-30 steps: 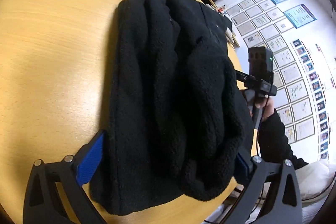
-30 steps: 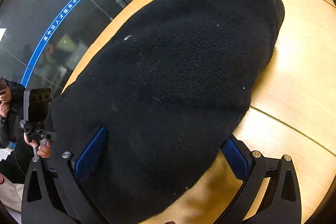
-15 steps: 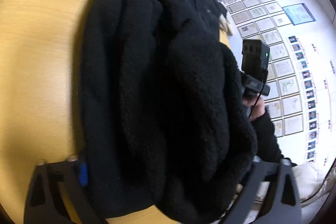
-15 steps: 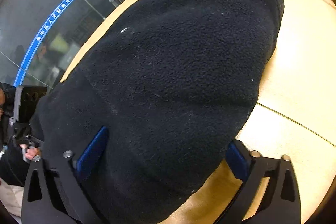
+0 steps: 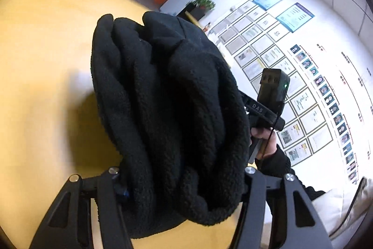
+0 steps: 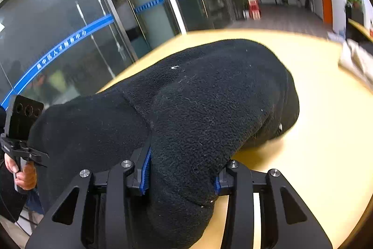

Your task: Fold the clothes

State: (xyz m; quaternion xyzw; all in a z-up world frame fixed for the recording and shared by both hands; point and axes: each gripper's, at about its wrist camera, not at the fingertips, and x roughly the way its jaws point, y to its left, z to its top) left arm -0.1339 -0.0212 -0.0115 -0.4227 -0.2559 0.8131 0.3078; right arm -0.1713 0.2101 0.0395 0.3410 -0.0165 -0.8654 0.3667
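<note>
A thick black fleece garment [image 5: 167,113] is bunched into folds over the round wooden table [image 5: 42,67]. My left gripper [image 5: 184,186] is shut on the near end of the bundle, its fingers squeezing the folds. In the right wrist view the same fleece garment [image 6: 198,109] arches up off the table [image 6: 326,132], and my right gripper [image 6: 181,176] is shut on a fold, blue pads [image 6: 145,169] pressed into the cloth. The far end of the garment still touches the tabletop. Each view shows the other hand-held gripper beside the cloth.
A hand [image 5: 263,139] holds the other gripper's handle at the table's right edge. A light folded item [image 6: 356,60] lies at the table's far right. Glass doors [image 6: 116,15] and a wall of framed notices [image 5: 291,62] surround the table.
Both grippers went from open around the garment to shut on it. The bundle has been lifted and gathered up, and both cameras tilted upward.
</note>
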